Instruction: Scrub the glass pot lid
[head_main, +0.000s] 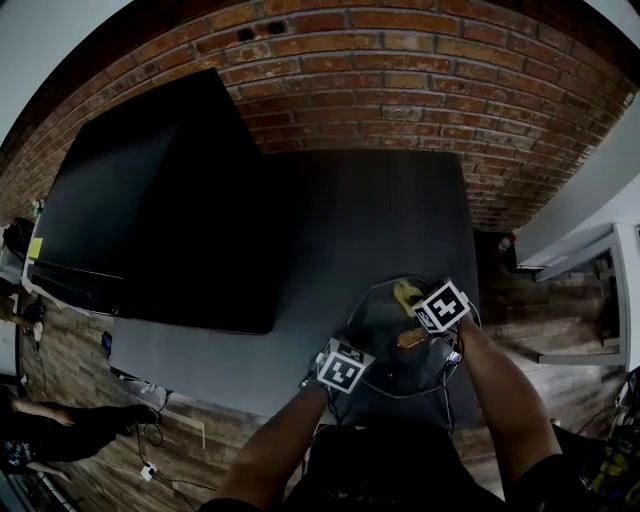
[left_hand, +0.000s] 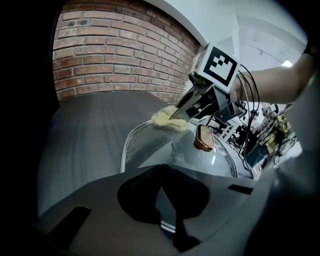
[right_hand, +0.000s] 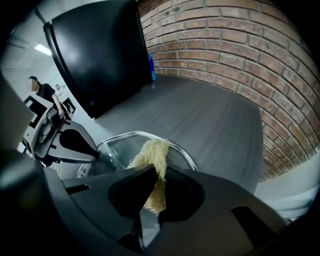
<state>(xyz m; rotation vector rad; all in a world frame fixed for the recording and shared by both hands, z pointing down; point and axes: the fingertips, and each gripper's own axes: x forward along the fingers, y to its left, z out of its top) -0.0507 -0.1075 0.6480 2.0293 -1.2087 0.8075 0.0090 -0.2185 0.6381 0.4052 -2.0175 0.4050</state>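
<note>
Two grippers on the glass pot lid (left_hand: 150, 145)
The left gripper (left_hand: 161, 172) clamps the lid's near rim (copper knob (left_hand: 203, 138) up); beyond the knob, the right gripper (right_hand: 157, 172) pinches a pale fibrous scrub pad (right_hand: 150, 155) against the far glass, all on the grey table (right_hand: 200, 115).

Dark grey counter (head_main: 370, 220) up front, running back to a red brick wall (head_main: 420, 90). A big black panel (head_main: 160, 200) takes up the counter's left side. There's something small and blue (right_hand: 151, 67) at the panel's far edge, by the wall. Wood floor (head_main: 90, 350) lies below on the left, with cables (head_main: 150, 440) trailing over it. A white shelf (head_main: 590, 260) stands off to the right. Two people (right_hand: 45, 92) are far back.
</note>
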